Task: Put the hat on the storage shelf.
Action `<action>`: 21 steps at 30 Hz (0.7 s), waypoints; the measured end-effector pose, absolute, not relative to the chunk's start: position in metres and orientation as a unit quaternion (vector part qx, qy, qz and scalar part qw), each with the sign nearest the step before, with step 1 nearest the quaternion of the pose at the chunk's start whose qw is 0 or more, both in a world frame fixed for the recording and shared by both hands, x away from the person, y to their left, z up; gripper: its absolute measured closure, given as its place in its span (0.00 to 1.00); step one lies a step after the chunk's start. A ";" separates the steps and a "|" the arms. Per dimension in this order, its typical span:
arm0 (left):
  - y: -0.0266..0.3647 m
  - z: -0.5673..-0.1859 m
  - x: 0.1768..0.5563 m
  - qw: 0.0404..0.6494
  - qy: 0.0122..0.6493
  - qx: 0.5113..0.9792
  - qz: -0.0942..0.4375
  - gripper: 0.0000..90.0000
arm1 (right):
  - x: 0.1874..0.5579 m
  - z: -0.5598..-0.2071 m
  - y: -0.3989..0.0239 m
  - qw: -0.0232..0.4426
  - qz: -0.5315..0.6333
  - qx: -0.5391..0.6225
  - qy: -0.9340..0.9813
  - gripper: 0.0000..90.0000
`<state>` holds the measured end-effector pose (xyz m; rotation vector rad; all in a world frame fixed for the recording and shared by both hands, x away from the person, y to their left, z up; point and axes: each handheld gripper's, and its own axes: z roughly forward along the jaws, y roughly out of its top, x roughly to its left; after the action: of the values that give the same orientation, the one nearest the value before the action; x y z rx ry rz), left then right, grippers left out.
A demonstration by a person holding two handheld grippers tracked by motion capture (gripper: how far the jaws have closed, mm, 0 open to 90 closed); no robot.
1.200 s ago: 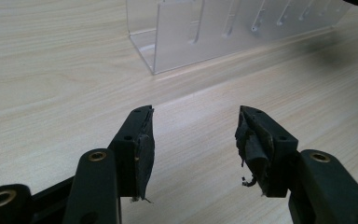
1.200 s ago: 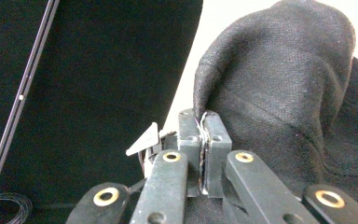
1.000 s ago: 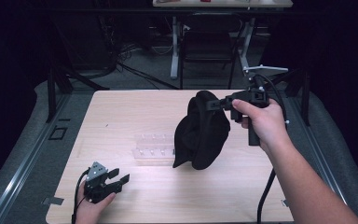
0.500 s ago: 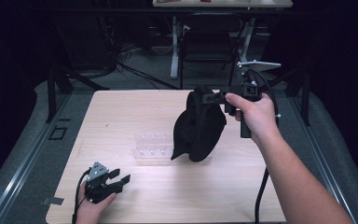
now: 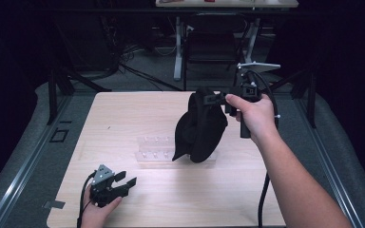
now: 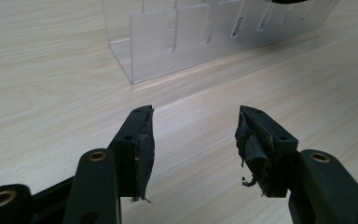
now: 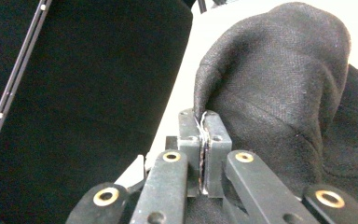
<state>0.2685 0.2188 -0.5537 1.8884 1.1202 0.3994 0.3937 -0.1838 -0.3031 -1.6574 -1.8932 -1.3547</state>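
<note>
A black woven-fabric cap [image 5: 200,126] with a fine, even weave hangs plain and unpatterned. At its seven o'clock lies a clear, colourless acrylic slotted rack [image 5: 154,148]. The pale beige wooden table [image 5: 123,114] shows faint straight grain lines. At the table's seven o'clock sits a black two-jaw left gripper [image 5: 122,183] bearing a grey plate.

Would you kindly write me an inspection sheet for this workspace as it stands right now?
Surface: pale wooden table, bare around the work.
Job's things: black cloth cap hanging lifted over the clear acrylic slotted rack.
Clutter: nothing seen.
Grippers: right gripper shut on the cap's edge; left gripper open, low at the near left corner, holding nothing.
Cables: one trails from each gripper off the near edge.
Surroundings: dark room, grey floor, a desk frame behind the table.
</note>
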 end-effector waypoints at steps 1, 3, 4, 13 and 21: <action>0.216 -0.551 0.269 0.441 0.449 0.760 0.159 0.52 | 0.394 -0.304 -0.183 0.142 -0.469 -0.575 -0.656 0.98; 0.210 -0.544 0.269 0.447 0.440 0.763 0.155 0.52 | 0.396 -0.304 -0.182 0.145 -0.472 -0.575 -0.652 0.98; 0.210 -0.544 0.269 0.447 0.440 0.763 0.155 0.53 | 0.396 -0.304 -0.182 0.145 -0.472 -0.575 -0.652 0.98; 0.184 -0.522 0.277 0.456 0.394 0.781 0.163 0.55 | 0.399 -0.304 -0.178 0.144 -0.473 -0.574 -0.652 0.98; 0.153 -0.507 0.286 0.470 0.362 0.788 0.166 0.57 | 0.401 -0.303 -0.175 0.144 -0.476 -0.572 -0.652 0.98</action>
<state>0.2865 0.1533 -0.5074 1.9296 0.8861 0.4074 0.4005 -0.1750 -0.3026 -1.6500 -1.8794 -1.3708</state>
